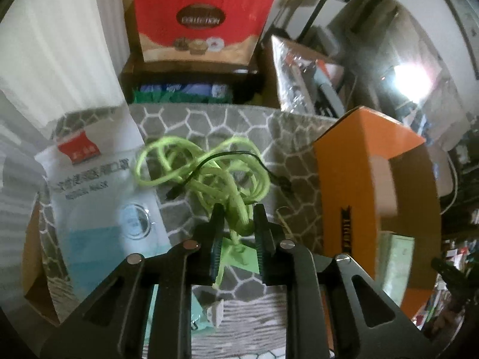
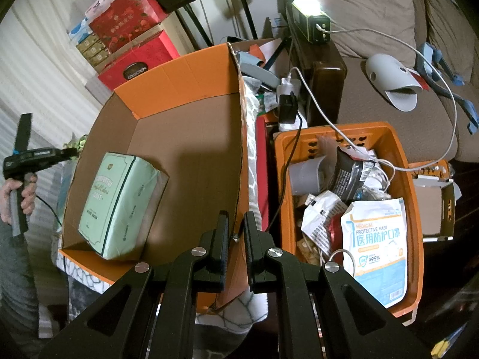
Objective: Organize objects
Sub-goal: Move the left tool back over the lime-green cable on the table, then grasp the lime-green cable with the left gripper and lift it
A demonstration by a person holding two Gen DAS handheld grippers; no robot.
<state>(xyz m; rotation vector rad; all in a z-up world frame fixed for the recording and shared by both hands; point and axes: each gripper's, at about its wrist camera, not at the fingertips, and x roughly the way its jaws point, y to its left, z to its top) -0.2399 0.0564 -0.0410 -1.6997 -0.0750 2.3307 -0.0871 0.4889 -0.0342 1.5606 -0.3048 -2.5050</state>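
Left tool [image 1: 238, 218]: its jaws are seen nearly closed on a bunch of the lime-green cord [image 1: 209, 164]; only a few strands at the near end are pinched, and most of the tangle lies loose beyond the fingertips on the grey patterned blanket [image 1: 209, 119].
Slip risk: because so few strands are held, the cord could be pulled out of the pads when lifted, or the loops could trail and unravel.
Snag risk: a thin black cable [image 1: 227, 157] is threaded through the green loops; it could be dragged up with the cord, and its plug could be caught on the blanket.
Nearby clutter: a mask packet [image 1: 98, 185] lies just beside the tangle on the left and could be swept aside by trailing loops.
Right tool [image 2: 236, 227]: its jaws are seen closed on the near wall of the orange cardboard box [image 2: 185, 68], so the box appears to be steadied.
Box risk: if that wall is bent or let go, the box could be tipped or shifted as the cord is brought over its rim.
Box contents: a mint-green tissue pack [image 2: 119, 200] lies inside at the left; the rest of the floor is bare, so room is judged sufficient.
Farther hazard: the orange plastic basket [image 2: 401, 155] beside the box is crossed by white and black charger leads, in which dangling loops could be caught.
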